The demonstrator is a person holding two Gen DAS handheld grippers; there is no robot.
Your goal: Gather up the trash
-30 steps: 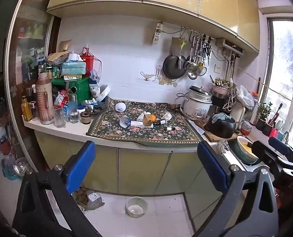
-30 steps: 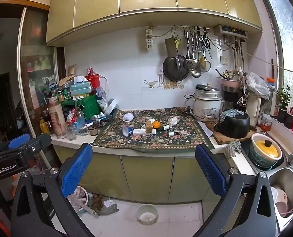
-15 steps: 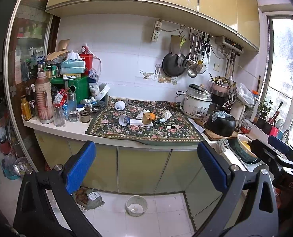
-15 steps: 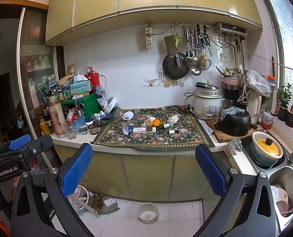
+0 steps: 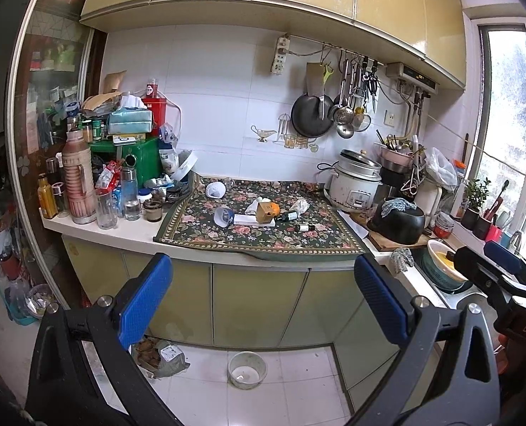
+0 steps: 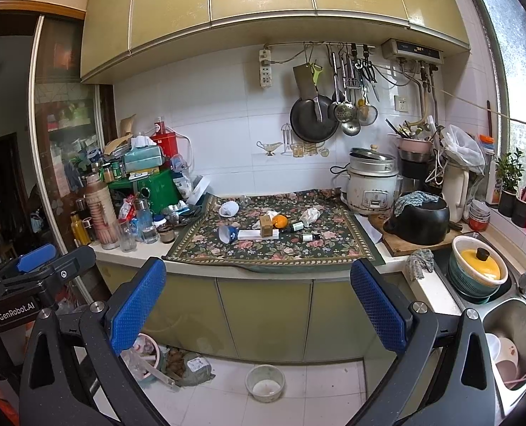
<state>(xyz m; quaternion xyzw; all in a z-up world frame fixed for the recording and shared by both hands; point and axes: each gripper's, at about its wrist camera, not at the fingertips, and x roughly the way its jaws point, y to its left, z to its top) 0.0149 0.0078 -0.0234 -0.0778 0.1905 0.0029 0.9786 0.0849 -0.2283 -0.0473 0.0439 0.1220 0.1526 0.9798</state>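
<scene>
Litter lies on a floral mat [image 5: 263, 238] [image 6: 273, 248] on the kitchen counter: a crumpled white tissue [image 5: 300, 206] [image 6: 311, 214], a small brown carton [image 5: 264, 212] [image 6: 266, 225], an orange [image 6: 280, 220], a flat white box [image 5: 252, 219] [image 6: 257, 235], two small dark bottles [image 5: 305, 228] [image 6: 311, 237], a tipped blue cup [image 5: 223, 216] [image 6: 227, 233] and a white cup [image 5: 216, 189] [image 6: 228, 208]. My left gripper [image 5: 263, 298] and right gripper [image 6: 259, 298] are both open and empty, held well back from the counter in front of the cabinet doors.
Bottles, jars and boxes crowd the counter's left end [image 5: 96, 184]. A rice cooker [image 5: 357, 186], black pot [image 6: 419, 222] and sink [image 6: 508, 323] with a yellow-lidded basket [image 6: 477, 271] are on the right. On the floor lie a white bowl [image 6: 264, 383], a bag [image 6: 192, 367] and a trash bin [image 6: 144, 355].
Both views have shifted slightly; the counter sits a little lower and closer in frame. Both grippers stay open and nothing on the counter has moved.
</scene>
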